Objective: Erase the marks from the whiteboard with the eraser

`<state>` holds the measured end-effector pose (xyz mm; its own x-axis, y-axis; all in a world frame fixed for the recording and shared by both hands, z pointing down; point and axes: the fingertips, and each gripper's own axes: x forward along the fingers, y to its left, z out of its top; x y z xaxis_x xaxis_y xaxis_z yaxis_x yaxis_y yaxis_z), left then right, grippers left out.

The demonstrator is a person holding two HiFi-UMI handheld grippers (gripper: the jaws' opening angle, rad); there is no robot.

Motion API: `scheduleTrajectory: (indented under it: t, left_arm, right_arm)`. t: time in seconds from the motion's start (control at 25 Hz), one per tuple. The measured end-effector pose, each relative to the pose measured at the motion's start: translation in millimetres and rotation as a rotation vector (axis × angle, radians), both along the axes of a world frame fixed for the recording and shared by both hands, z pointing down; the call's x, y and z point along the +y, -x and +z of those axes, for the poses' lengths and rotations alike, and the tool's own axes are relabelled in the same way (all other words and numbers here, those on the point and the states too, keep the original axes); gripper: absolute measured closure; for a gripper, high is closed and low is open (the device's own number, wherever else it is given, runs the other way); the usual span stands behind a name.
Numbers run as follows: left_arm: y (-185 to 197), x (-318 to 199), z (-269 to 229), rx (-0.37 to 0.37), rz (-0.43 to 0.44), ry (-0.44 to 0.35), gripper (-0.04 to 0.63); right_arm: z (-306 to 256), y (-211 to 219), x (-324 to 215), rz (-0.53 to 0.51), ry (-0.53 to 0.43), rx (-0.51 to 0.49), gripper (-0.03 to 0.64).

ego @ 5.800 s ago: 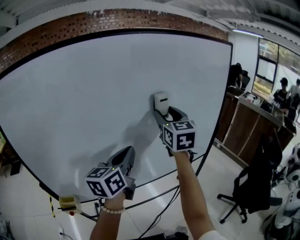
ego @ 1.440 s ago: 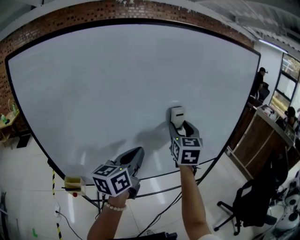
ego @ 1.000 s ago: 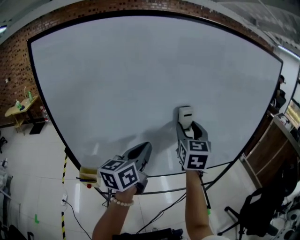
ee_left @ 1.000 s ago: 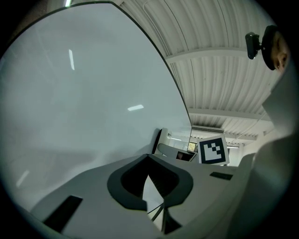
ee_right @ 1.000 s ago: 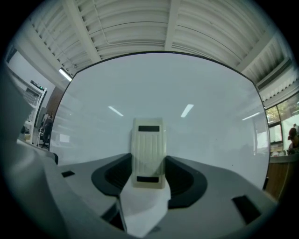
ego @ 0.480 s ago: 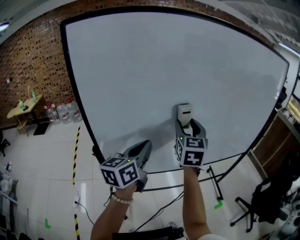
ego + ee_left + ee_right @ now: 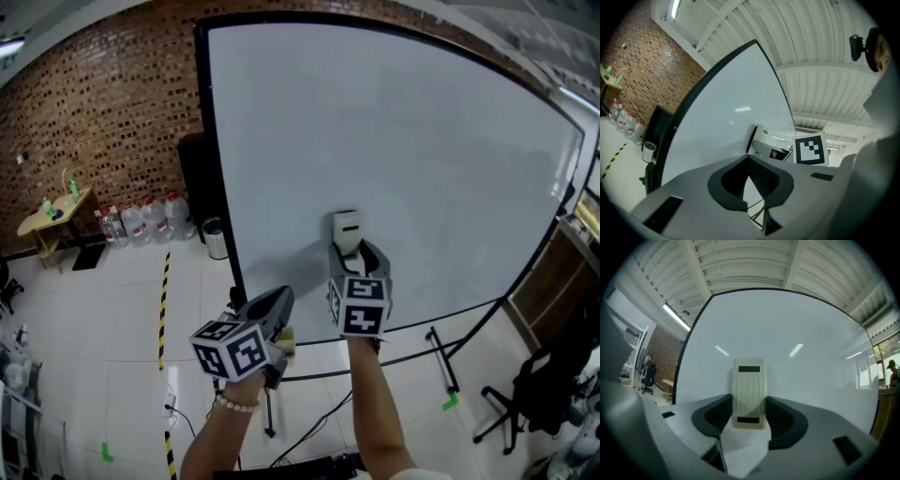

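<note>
Before a large black-framed whiteboard (image 7: 422, 159) on a dark metal stand (image 7: 442, 361), a person (image 7: 375, 412) holds up two hand-held claws, seen from a head camera looking steeply down. The right claw (image 7: 356, 255) is raised to the lower middle of the board and is clenched on a cream-coloured eraser (image 7: 346, 229). Its own camera shows the eraser upright between the two jaws, ribbed back facing the camera, with a dark slot near its top and another near its bottom. The eraser sits at the board's surface and casts a soft shadow down to the left; whether it presses on the board cannot be told. The board's surface shows as an even pale grey with streaks of reflected light.

The left claw (image 7: 272, 305) hangs lower and to the left, near the board's bottom left corner and apart from the surface. Its own camera shows the jaw tips pressed together with nothing held. Each claw carries a cube (image 7: 361, 307) with black and white square markers, and a bead bracelet (image 7: 234, 404) shows just below the left claw.

Beyond the board's left edge runs a red brick wall (image 7: 103, 103), with big water bottles (image 7: 141, 220) on the white tiled floor (image 7: 84, 347), a small table (image 7: 58, 208) further left, and a strip of yellow and black tape (image 7: 163, 300). An office chair (image 7: 530, 398) stands at far right
</note>
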<state>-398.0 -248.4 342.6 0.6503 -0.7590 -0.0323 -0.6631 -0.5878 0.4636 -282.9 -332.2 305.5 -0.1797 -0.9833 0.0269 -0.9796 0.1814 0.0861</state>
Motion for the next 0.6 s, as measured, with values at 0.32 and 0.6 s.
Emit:
scheduleTrajectory:
  t: [0.32, 0.6]
  left_arm:
    - [68, 11, 6, -0.017, -0.057, 0.022, 0.595]
    - [117, 15, 10, -0.016, -0.133, 0.033, 0.595]
  right_arm:
    - [0, 91, 12, -0.071, -0.011, -0.002, 0.368]
    - [17, 157, 18, -0.123, -0.017, 0.014, 0.368]
